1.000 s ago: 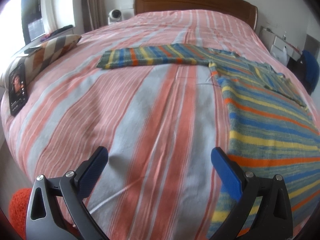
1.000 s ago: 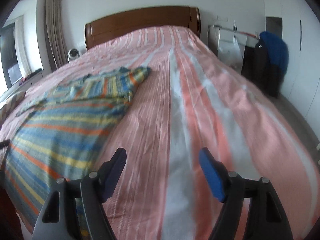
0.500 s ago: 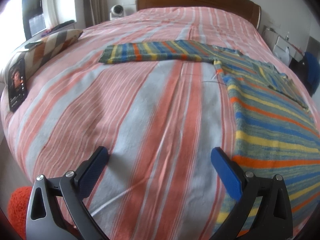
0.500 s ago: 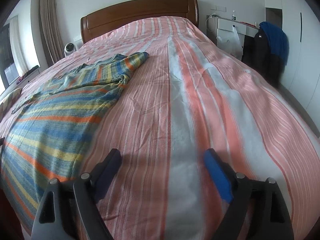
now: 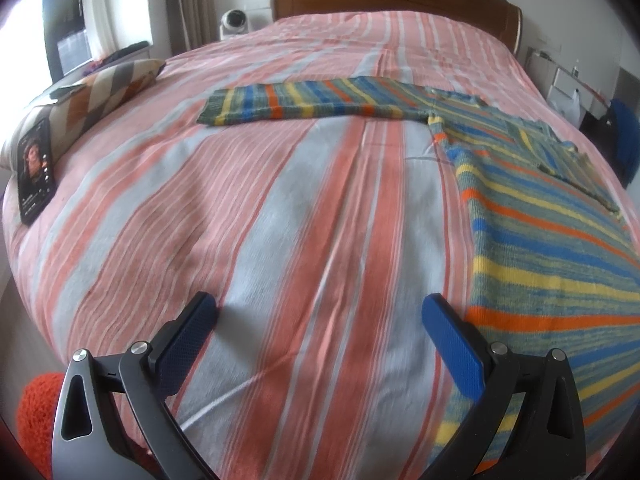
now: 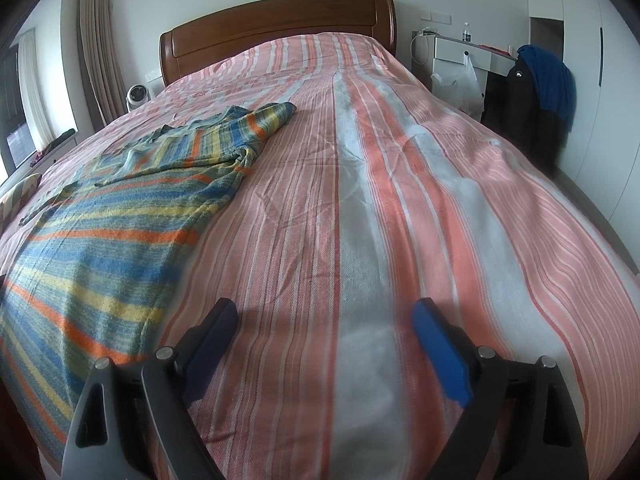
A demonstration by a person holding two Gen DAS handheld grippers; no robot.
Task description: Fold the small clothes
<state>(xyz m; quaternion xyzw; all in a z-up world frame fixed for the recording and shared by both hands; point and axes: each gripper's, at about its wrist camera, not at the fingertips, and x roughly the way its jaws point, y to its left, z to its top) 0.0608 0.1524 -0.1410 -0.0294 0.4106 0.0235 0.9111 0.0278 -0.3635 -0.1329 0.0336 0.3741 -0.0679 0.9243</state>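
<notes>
Striped knit in blue, yellow, orange and grey-green, the sweater lies flat on the bed, between the two hands, with its body running lengthwise from the foot of the bed toward the wooden headboard. In the left wrist view the left claw hovers above bare striped bedspread with its blue pads well apart and nothing between them; the sweater's hem edge sits just beside its right-hand pad, and one sleeve stretches straight out to the left across the bed, well ahead of the claw. In the right wrist view the right claw is also empty, its jaws opening over bare bedspread, and the sweater lies to its left, with the other sleeve bunched and folded in toward the collar. So the garment's long axis runs along the bed and its outstretched sleeve lies crosswise; the left hand looks nearer to that sleeve, and I judge folding it in over the body to be the likely coming step. A phone leans against a patterned cushion at the left edge, its screen lit but the writing too small to read. A dark jacket shows a small white logo, unreadable.
</notes>
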